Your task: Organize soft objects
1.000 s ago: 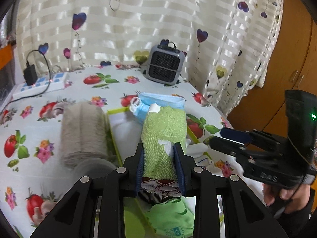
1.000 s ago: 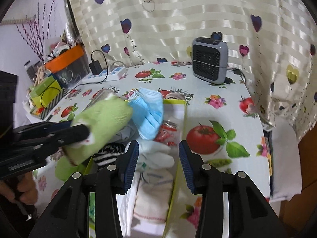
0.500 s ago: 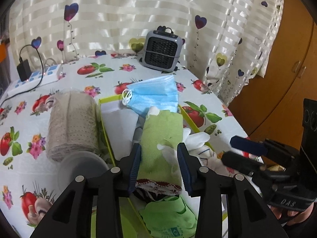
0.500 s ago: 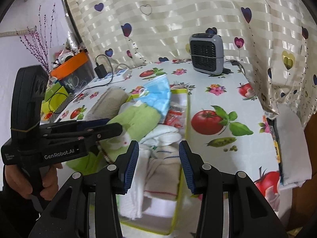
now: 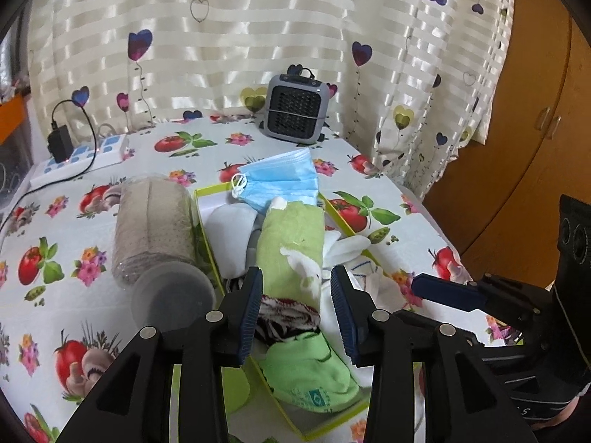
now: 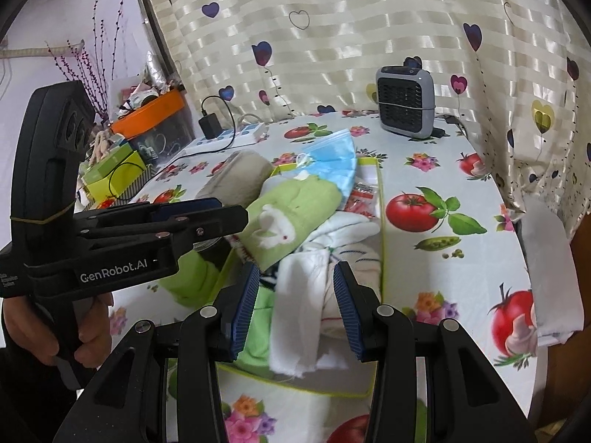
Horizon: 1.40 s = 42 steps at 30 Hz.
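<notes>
A round table (image 5: 110,332) under a cloth printed with tomatoes and flowers stood before a cream striped curtain (image 5: 240,37) dotted with hearts, and a wooden cupboard (image 5: 535,129) rose at the right. On the cloth sat a shallow tray with a lime-green rim (image 5: 334,217), heaped with soft things.

The left gripper (image 5: 295,306) hung over the near end of the tray with its jaws apart. A rolled green towel (image 5: 291,243) with a white rabbit motif lay lengthwise between them, and neither pad pressed on it; a narrow gap showed on each side. Just below the towel's near end lay a striped black-and-white cloth (image 5: 280,328) and a green sock (image 5: 310,373). Beyond the towel's far end a blue face mask (image 5: 280,181) rested across the tray's back rim. A plastic-wrapped roll of beige cloth (image 5: 153,229) lay on the table just beside the tray's left rim.

The right gripper (image 6: 295,302) hovered over the tray's right part, its jaws also apart and clamped on nothing, with white cloths (image 6: 325,280) heaped below and between them. A hand (image 6: 55,328) gripped the handle of the left gripper in the right wrist view.

At the table's far edge stood a small grey heater (image 5: 297,109), and a white power strip (image 5: 85,155) with a black plug lay at the far left.
</notes>
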Tool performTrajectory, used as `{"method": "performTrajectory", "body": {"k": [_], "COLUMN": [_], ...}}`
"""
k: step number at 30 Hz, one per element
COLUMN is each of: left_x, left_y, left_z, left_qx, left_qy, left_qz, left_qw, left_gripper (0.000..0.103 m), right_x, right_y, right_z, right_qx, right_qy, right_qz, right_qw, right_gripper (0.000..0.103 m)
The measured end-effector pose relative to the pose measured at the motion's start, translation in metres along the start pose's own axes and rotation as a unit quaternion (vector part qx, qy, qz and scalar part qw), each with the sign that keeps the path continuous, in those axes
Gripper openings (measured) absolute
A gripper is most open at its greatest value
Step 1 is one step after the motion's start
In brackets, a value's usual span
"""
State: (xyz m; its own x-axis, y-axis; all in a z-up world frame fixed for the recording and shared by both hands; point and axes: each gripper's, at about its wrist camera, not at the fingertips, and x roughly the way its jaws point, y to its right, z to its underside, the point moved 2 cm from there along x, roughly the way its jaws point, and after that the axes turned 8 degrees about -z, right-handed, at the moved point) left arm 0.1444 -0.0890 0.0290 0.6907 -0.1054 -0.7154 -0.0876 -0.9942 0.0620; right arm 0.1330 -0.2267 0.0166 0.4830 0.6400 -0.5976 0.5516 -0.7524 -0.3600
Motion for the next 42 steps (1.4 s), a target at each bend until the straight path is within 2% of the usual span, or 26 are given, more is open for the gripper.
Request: {"method": "performTrajectory", "body": {"k": [13,29,42], "left_x": [-0.028,-0.067,-0.063], "left_y": [0.002,-0.003,-0.014], "left_z": [0.022,0.065,0.09], "left_qx": [0.006,-0.006,-0.016], "left_qy": [0.01,0.018,-0.003], "left_qz": [0.004,-0.005,-0.028], "left_qw": [0.9999,0.9998,0.9995], "left_gripper": [0.037,0.037,0.037], "right_x": [-0.016,-0.03,-0.026], "right_y": [-0.023,-0.064,-0.081], "right_z": [0.013,0.033,0.053], "right_qx": [-0.005,-0.041,-0.05], "right_qy": [0.004,0.001,-0.011], "right_qz": [0.007,0.049,0.056], "right_qw": [1.0,0.998,0.997], "right_gripper": [0.043,0.043,0.043]}}
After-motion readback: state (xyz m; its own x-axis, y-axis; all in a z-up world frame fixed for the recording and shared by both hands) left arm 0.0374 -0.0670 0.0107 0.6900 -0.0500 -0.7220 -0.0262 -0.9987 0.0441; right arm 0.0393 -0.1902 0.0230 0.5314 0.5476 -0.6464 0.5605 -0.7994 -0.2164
